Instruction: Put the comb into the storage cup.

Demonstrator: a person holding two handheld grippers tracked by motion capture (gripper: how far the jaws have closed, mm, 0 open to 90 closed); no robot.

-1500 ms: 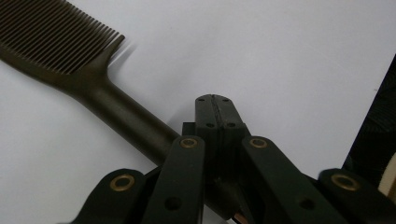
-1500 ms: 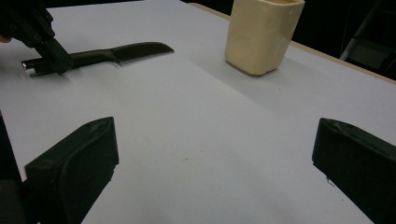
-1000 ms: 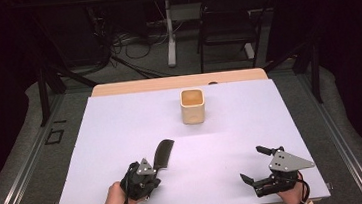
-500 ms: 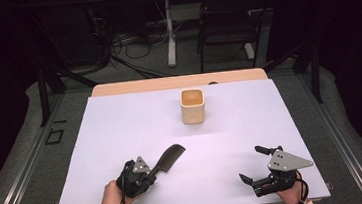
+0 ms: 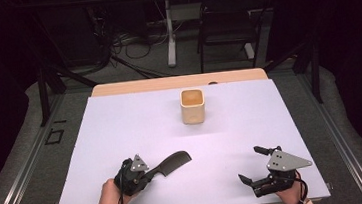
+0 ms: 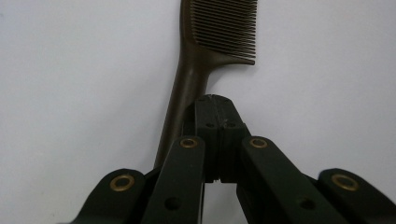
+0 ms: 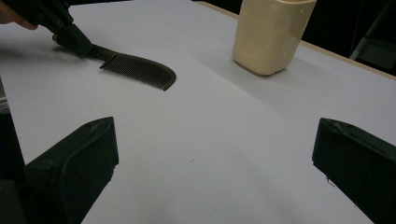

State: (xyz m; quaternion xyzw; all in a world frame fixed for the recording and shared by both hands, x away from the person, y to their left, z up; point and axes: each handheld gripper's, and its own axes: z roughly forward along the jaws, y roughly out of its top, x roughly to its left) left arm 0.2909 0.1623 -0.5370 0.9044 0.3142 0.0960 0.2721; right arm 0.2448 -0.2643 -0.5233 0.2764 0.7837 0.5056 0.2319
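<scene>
Left tool (image 5: 151, 173): clamped tight on the handle of the comb (image 5: 173, 161), at about 7 o'clock on the table (image 5: 120, 123).
Comb: low over the table, held by its handle end, teeth end free; whether it touches the surface I cannot tell.
Long axis: runs from the left tool out toward 2 o'clock.
Cup (image 5: 192, 106): stands upright past the middle of the table, toward 1 o'clock from the comb's tip, well apart from it.
Nearer hand: the left, by far.
Right tool (image 5: 251, 165): jaws spread wide with nothing between them, at 5 o'clock.
Change: a second ago the comb pointed closer to 12; it has swung clockwise. The right tool has kept still.
</scene>
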